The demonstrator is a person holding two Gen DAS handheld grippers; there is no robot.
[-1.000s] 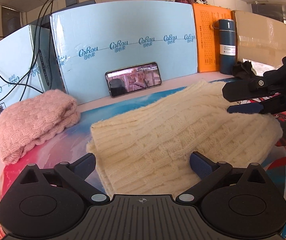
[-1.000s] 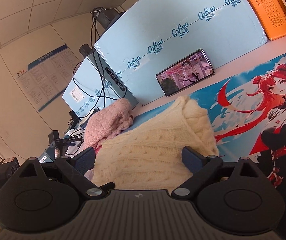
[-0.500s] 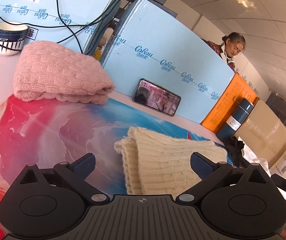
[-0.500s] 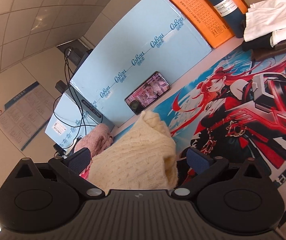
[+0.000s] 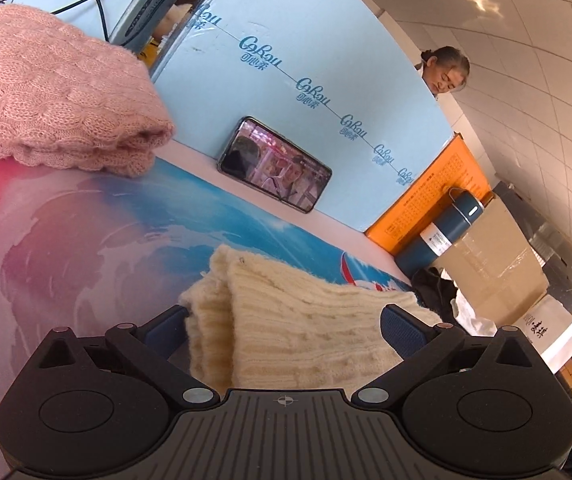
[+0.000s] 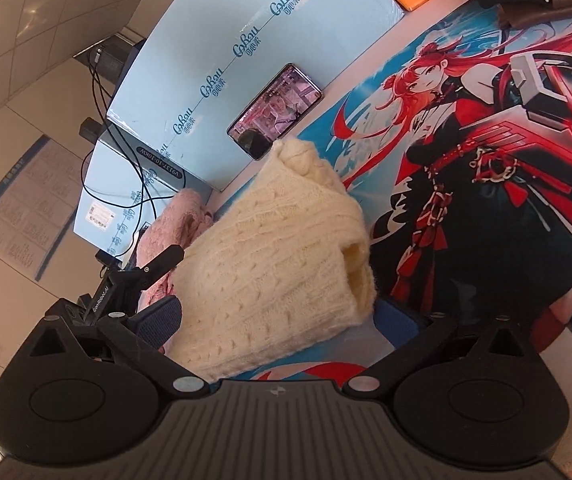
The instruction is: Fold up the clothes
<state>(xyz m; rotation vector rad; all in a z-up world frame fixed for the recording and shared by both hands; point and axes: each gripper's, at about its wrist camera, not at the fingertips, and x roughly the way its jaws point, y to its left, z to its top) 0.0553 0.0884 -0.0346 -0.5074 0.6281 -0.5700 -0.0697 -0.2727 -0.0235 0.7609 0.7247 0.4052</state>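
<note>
Both your grippers, left (image 5: 283,330) and right (image 6: 277,318), have their fingers spread wide apart. Your folded cream cable-knit sweater (image 6: 273,268) lies between each pair, on the printed desk mat (image 5: 85,248).

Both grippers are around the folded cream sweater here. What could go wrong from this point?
The cream sweater lies between the open fingers of the left gripper and the right gripper; a shallow pinch might catch only the top layer and undo the fold. Carried toward the pink sweater, it could knock the propped phone.
</note>
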